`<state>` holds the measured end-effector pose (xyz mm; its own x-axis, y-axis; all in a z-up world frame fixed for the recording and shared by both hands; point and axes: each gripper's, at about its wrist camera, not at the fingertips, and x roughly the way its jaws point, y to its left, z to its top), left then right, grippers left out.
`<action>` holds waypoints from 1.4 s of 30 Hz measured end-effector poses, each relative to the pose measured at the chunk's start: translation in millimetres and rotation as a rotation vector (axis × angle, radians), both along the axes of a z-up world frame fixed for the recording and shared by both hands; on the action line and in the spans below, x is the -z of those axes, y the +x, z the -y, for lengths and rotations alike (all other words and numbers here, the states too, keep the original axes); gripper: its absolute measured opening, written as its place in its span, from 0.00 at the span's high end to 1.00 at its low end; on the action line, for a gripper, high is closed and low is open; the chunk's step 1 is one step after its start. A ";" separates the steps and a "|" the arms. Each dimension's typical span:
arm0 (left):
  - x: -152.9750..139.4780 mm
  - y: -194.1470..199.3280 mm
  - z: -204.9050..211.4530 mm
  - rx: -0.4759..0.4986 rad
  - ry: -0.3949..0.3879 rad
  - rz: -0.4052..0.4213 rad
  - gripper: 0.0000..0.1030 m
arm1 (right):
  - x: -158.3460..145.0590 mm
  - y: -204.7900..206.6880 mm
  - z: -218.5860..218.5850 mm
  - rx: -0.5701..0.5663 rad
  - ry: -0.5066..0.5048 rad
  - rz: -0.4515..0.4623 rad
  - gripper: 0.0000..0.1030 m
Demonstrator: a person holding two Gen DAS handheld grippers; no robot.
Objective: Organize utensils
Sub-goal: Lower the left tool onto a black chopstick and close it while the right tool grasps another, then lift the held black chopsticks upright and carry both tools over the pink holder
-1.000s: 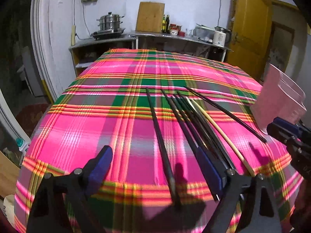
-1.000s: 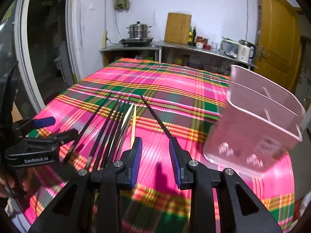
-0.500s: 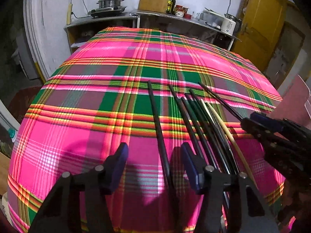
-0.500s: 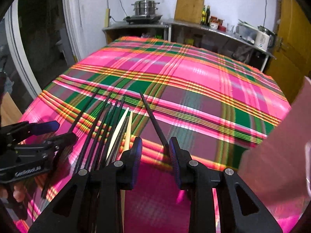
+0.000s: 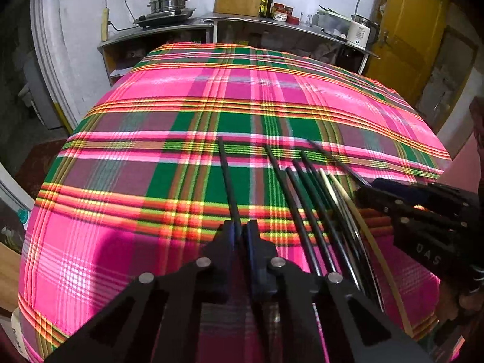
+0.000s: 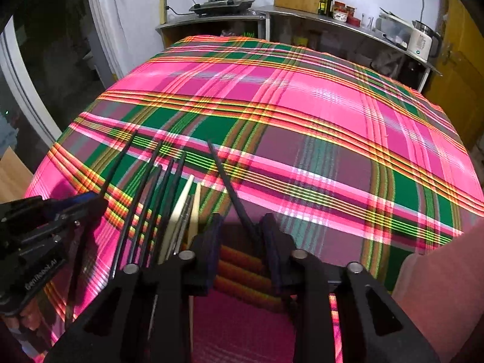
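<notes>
Several chopsticks, most black and some pale, lie side by side on the pink plaid tablecloth. My left gripper is shut on the leftmost black chopstick, low over the cloth. My right gripper is open, its fingers either side of the rightmost black chopstick, which lies on the cloth. The pale chopsticks lie just left of its left finger. The right gripper shows at the right of the left wrist view.
A pink plastic utensil holder stands at the near right of the table. Behind the table are a steel counter with a steamer pot, cutting board, bottles and kettle, and a yellow door.
My left gripper came down and closed on the leftmost black chopstick. My right gripper moved down and forward, opening wider around the rightmost black chopstick.
</notes>
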<state>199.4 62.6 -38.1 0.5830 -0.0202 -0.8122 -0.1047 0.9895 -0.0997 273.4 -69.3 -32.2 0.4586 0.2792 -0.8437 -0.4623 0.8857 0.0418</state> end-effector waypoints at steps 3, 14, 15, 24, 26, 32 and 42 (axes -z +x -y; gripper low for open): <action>-2.2 2.4 -0.4 0.011 -0.019 0.001 0.94 | -4.3 0.1 0.5 0.000 0.020 -0.005 0.88; -50.4 -17.6 -4.5 0.050 -0.069 0.097 0.94 | -58.7 -25.5 12.7 0.012 0.125 0.075 0.93; -57.2 -21.4 -4.0 0.056 -0.072 0.111 0.94 | -64.5 -28.8 14.9 0.014 0.137 0.083 0.93; -116.3 -50.3 8.3 0.124 -0.080 0.216 0.94 | -111.5 -67.4 41.8 0.041 0.235 0.165 0.94; -126.2 -55.7 12.9 0.141 -0.083 0.231 0.94 | -119.9 -75.5 49.5 0.051 0.251 0.180 0.94; -152.8 -63.1 29.0 0.188 -0.119 0.268 0.94 | -142.9 -94.0 74.3 0.087 0.298 0.229 0.94; -190.0 -50.3 72.4 0.294 -0.187 0.296 0.94 | -180.9 -108.6 123.9 0.173 0.367 0.309 0.94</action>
